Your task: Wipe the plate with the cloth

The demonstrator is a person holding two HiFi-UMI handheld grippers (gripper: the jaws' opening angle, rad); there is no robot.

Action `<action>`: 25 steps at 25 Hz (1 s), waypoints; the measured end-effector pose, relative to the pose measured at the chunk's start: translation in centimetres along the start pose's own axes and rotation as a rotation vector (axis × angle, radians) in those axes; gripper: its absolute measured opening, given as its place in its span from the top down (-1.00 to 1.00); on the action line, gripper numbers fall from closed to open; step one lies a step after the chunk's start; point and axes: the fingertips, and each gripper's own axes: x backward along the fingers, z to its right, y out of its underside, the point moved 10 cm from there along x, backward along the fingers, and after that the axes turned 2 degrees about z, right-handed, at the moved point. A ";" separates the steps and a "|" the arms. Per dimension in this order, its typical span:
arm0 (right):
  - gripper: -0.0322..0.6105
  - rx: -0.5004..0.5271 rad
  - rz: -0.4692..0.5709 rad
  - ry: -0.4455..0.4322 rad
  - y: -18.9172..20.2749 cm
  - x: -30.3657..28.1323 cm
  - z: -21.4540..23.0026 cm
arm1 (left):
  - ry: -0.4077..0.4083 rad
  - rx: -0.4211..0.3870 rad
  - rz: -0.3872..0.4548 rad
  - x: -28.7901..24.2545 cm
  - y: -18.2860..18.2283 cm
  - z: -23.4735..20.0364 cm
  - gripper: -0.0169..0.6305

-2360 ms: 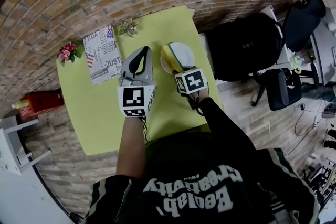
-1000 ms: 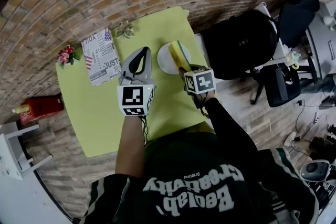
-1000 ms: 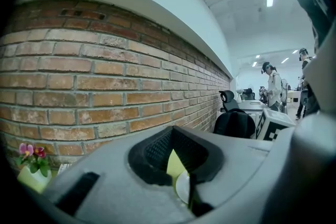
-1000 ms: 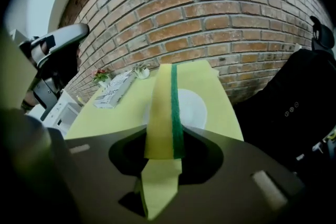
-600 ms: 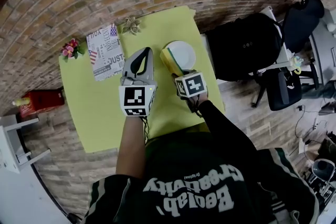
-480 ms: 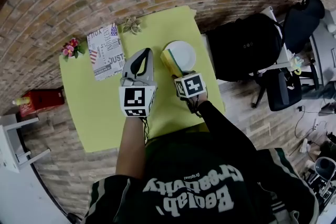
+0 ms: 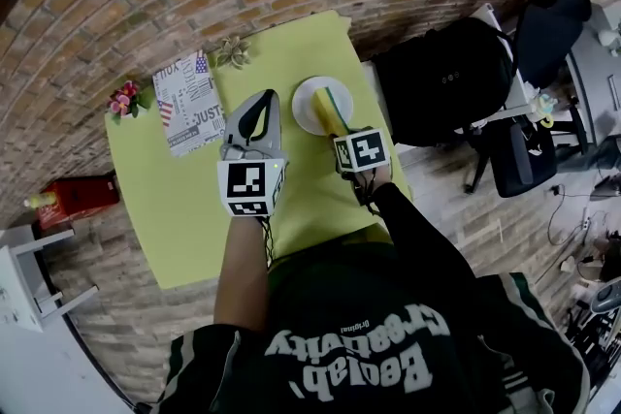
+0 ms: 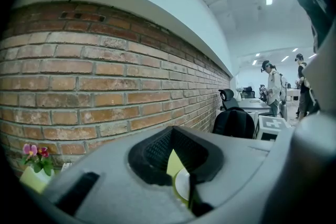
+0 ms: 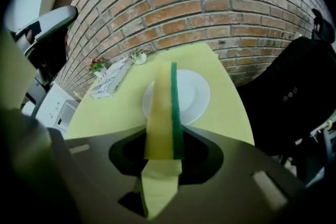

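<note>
Crossing the plate (image 7: 305, 108), the cloth (image 7: 331, 109) hides its middle; newspaper (image 7: 186, 102) nearby.

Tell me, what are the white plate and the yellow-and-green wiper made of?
The plate looks like glazed ceramic, maybe plastic: plain white and smooth. The wiper, clamped in the right gripper, looks like yellow foam sponge with a green scouring layer along one edge: thick, matte, holding its shape.

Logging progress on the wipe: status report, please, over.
Left gripper shut, empty, beside the white plate. Right gripper shut on yellow-green cloth, far end over the plate; contact unclear. Nothing in the way.
</note>
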 end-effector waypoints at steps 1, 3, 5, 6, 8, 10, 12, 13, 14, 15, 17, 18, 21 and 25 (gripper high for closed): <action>0.47 -0.010 0.003 0.012 0.1 0.3 0.5 | 0.006 0.001 0.000 -0.1 0.0 0.2 0.94; 0.47 -0.027 0.008 0.038 0.4 0.8 1.4 | 0.019 0.002 -0.001 -0.5 0.1 0.6 0.94; 0.47 -0.045 0.014 0.063 0.7 1.4 2.3 | 0.034 0.003 -0.001 -0.8 0.1 1.0 0.94; 0.47 -0.056 0.018 0.074 0.8 1.6 2.7 | 0.040 0.003 0.000 -0.9 0.1 1.1 0.94; 0.47 -0.078 0.027 0.091 1.0 2.2 3.4 | 0.048 0.003 0.002 -1.1 0.0 1.3 0.94; 0.47 -0.090 0.034 0.108 1.1 2.7 3.9 | 0.052 0.002 0.004 -1.2 -0.2 1.3 0.94; 0.47 -0.102 0.038 0.129 1.4 3.0 4.5 | 0.057 0.001 0.006 -1.3 -0.3 1.6 0.94; 0.47 -0.111 0.038 0.140 1.5 3.2 4.7 | 0.061 0.000 0.008 -1.4 -0.4 1.7 0.94; 0.48 -0.119 0.039 0.148 1.6 3.3 4.9 | 0.064 -0.001 0.010 -1.4 -0.4 1.9 0.94; 0.48 -0.124 0.040 0.153 1.7 3.3 5.1 | 0.067 -0.003 0.011 -1.4 -0.5 2.0 0.94; 0.48 -0.128 0.047 0.151 1.7 3.5 5.0 | 0.072 -0.006 0.013 -1.4 -0.5 2.1 0.94; 0.48 -0.125 0.055 0.147 1.6 3.6 4.8 | 0.073 -0.006 0.013 -1.4 -0.6 2.1 0.94; 0.47 -0.095 0.082 0.106 1.2 3.5 3.7 | 0.069 -0.005 0.015 -1.2 -0.6 1.9 0.94; 0.47 -0.028 0.082 0.023 0.9 2.7 1.2 | 0.054 -0.003 0.014 -0.6 -0.5 1.5 0.94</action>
